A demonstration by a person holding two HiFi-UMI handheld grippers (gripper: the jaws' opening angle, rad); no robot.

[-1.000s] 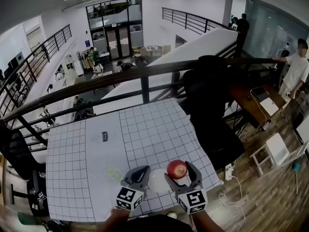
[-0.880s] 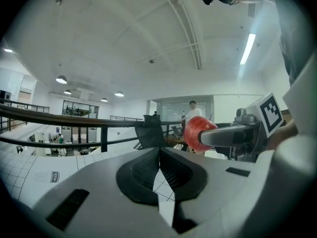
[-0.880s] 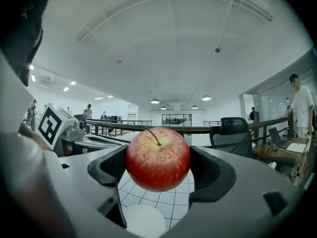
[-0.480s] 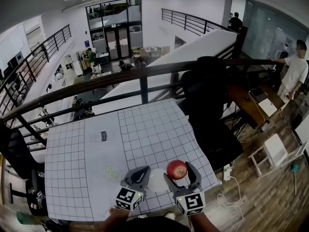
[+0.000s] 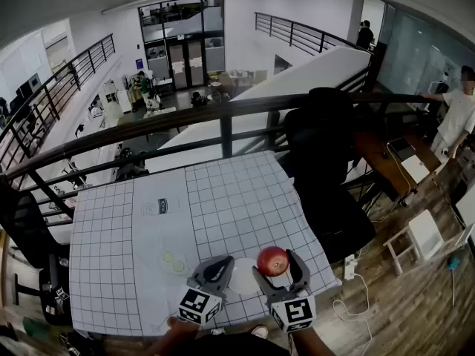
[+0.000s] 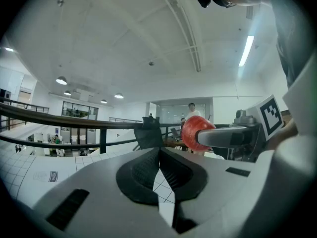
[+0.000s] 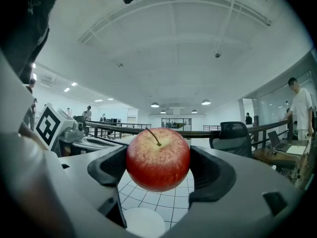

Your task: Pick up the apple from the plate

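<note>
A red apple point(image 5: 273, 260) with its stem up is held above the table, and my right gripper point(image 5: 278, 267) is shut on it. In the right gripper view the apple point(image 7: 158, 159) fills the gap between the black pads, lifted clear of the white plate point(image 7: 142, 222) below. The plate point(image 5: 243, 277) lies on the checked tablecloth between the two grippers, partly hidden by them. My left gripper point(image 5: 216, 270) hovers at the plate's left side with its jaws shut and nothing in them. From the left gripper view the apple point(image 6: 192, 133) shows at the right.
The checked tablecloth point(image 5: 223, 206) covers the table, with a small dish of green slices point(image 5: 174, 262) left of the plate and a label point(image 5: 161, 207) farther back. A dark railing point(image 5: 223, 113) runs behind the table. A black chair point(image 5: 326, 169) stands at the right.
Both grippers and the apple stay almost still; the head camera has shifted slightly.
</note>
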